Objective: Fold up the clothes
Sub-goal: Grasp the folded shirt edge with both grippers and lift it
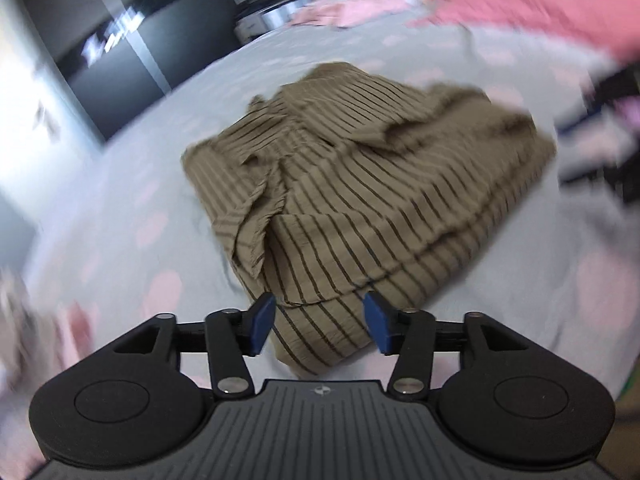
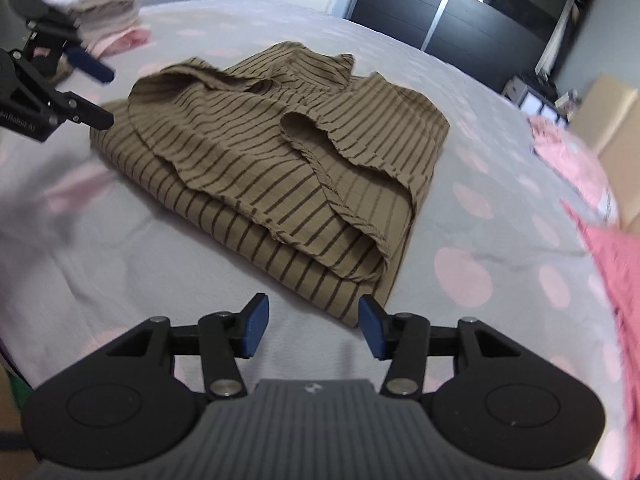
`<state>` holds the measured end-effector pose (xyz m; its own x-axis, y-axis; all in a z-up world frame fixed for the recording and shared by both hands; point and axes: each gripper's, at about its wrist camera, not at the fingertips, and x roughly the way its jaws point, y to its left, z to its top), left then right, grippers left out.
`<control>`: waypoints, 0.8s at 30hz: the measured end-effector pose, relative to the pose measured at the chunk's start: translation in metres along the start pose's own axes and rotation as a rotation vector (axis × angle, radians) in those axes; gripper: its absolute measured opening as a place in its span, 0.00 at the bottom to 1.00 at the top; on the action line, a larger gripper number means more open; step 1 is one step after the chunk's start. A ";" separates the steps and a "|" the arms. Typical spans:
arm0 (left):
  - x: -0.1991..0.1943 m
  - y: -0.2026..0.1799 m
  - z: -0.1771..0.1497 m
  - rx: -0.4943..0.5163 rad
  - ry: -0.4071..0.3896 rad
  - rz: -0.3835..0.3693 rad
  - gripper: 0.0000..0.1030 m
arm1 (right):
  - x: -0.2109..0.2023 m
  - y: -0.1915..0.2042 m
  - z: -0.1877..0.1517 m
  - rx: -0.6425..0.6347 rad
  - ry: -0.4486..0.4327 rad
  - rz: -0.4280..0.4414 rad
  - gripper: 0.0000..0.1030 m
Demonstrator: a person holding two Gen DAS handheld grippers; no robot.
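Striped shirt [image 2: 280,160] lies bunched and part-folded mid-bed on the dotted sheet [image 2: 480,208]; thin, light, floppy cloth, likely to sag and slide off a loose pinch. Left gripper [image 1: 320,326] has its jaws apart, straddling the shirt's near corner, pads not pressing; right gripper [image 2: 312,326] likewise apart, nothing between, just short of the near edge. Best hold: the stitched hem [image 2: 340,204], all layers pinched together; pink clothes [image 2: 608,248] lie well clear.
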<state>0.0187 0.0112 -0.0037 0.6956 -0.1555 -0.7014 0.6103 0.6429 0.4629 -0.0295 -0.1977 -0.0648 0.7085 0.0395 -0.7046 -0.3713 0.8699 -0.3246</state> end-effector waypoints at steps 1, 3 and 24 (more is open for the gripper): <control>0.002 -0.008 -0.002 0.064 0.000 0.024 0.49 | 0.002 0.004 0.000 -0.042 0.000 -0.015 0.52; 0.007 -0.022 -0.009 0.176 0.001 0.067 0.55 | 0.006 0.012 -0.001 -0.127 -0.001 -0.044 0.54; 0.064 -0.067 -0.021 0.625 -0.075 0.229 0.58 | 0.054 0.043 0.005 -0.556 -0.033 -0.216 0.49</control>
<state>0.0142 -0.0266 -0.0908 0.8446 -0.1327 -0.5187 0.5328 0.1140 0.8385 -0.0041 -0.1556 -0.1141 0.8180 -0.0863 -0.5687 -0.4690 0.4724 -0.7462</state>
